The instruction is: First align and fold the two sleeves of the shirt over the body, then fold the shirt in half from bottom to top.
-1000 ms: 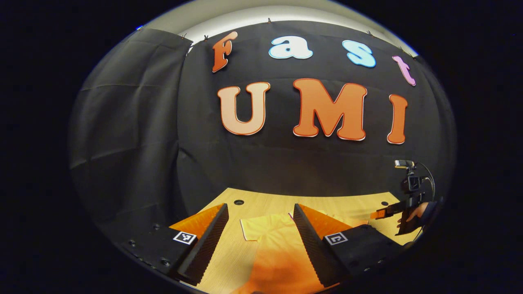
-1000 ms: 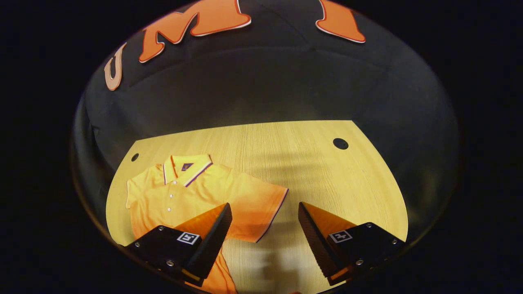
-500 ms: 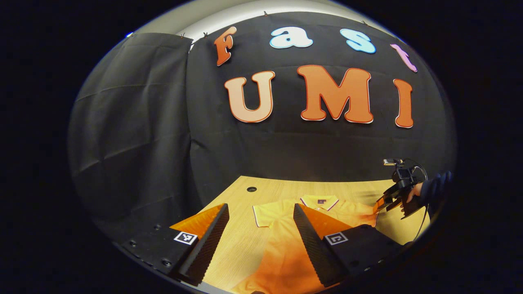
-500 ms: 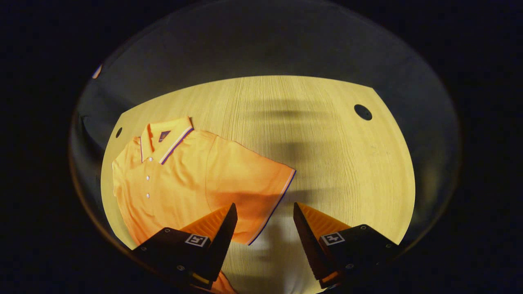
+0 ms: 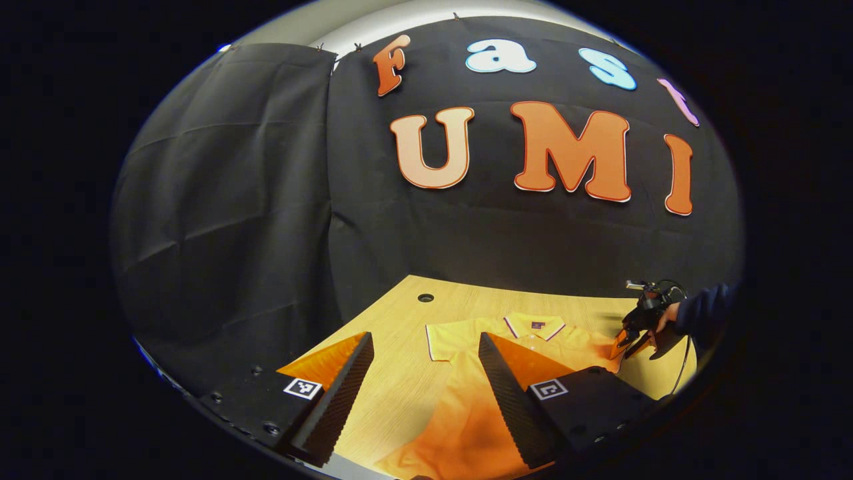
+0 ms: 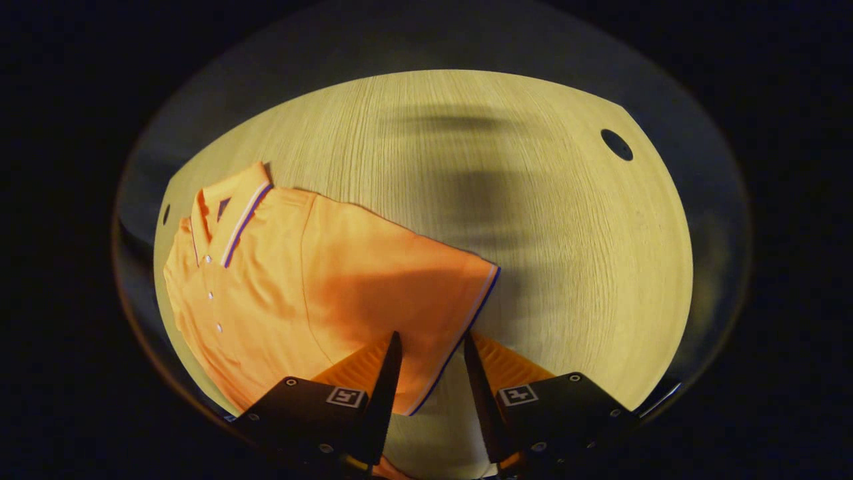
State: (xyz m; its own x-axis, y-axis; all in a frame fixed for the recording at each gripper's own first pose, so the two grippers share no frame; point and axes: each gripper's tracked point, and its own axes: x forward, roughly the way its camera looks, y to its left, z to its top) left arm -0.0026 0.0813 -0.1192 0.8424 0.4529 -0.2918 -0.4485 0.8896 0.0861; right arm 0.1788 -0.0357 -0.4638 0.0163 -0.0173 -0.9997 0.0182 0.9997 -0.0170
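I've got the right gripper (image 6: 432, 343) half-open, straddling the shirt's (image 6: 293, 280) sleeve hem (image 6: 466, 320) to pinch it; left gripper (image 5: 425, 343) hangs wide open, empty, near the worktop's (image 6: 533, 233) front edge.

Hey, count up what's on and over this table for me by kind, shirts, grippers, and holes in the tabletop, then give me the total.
Shirt: 1
Hand-held grippers: 2, the left hand-held gripper and the right hand-held gripper
Holes in the table: 2, one far right, one far left
Total: 5

left claw (image 5: 423, 347) agape, right claw (image 6: 432, 347) narrowed
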